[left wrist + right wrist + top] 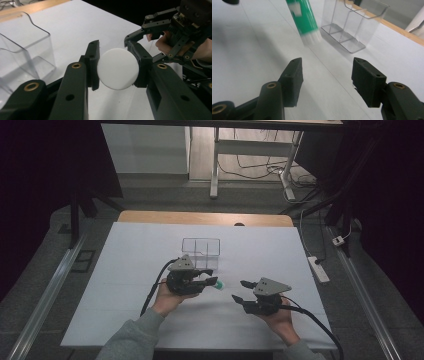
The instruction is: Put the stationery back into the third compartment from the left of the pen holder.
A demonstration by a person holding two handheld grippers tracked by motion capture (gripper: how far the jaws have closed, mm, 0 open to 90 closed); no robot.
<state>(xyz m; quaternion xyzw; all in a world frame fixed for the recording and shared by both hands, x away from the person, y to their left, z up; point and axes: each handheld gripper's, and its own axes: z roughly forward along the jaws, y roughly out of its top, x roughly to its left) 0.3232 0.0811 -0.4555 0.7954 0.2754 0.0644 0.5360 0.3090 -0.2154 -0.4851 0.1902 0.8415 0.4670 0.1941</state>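
The green tube point(305, 20) with its white round end point(117, 68) sits clamped between the pads of my left gripper point(116, 66), which presses on the end from both sides and carries it clear above the white table point(130, 270). In the high view the tube pokes out toward my right gripper point(241, 290), just beside it but apart. The right gripper's jaws stand roughly half apart with nothing between them; the tube hangs ahead of them, untouched. The clear plastic compartment box point(201, 249) stands on the table just beyond my left gripper, upright, its divided compartments holding nothing that I can make out.
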